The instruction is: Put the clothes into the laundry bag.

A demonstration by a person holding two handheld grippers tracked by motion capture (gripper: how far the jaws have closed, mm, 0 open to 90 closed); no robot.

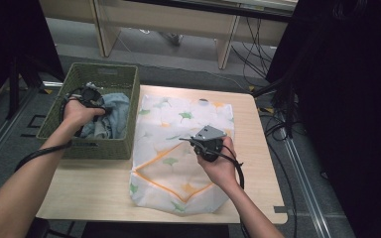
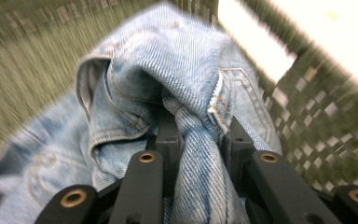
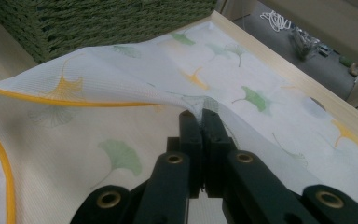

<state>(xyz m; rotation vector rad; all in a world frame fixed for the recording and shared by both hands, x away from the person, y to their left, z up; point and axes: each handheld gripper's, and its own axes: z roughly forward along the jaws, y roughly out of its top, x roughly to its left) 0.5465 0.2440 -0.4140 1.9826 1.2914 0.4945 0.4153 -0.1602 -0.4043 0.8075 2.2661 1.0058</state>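
Note:
A white mesh laundry bag (image 1: 178,148) with green and yellow leaf prints and an orange trim lies flat on the wooden table. My right gripper (image 1: 192,141) is shut on a pinch of its upper layer (image 3: 200,109), lifting that cloth into a ridge. Light blue denim jeans (image 1: 111,116) lie bunched in a green woven basket (image 1: 104,148) at the table's left. My left gripper (image 1: 98,105) is inside the basket, shut on a fold of the jeans (image 2: 191,140), which runs between its jaws.
The basket's woven wall (image 3: 98,23) stands right beside the bag's left edge. Bare tabletop (image 1: 84,183) lies in front of the basket. Cables trail on the floor (image 1: 273,129) to the right of the table, with a desk (image 1: 168,25) behind.

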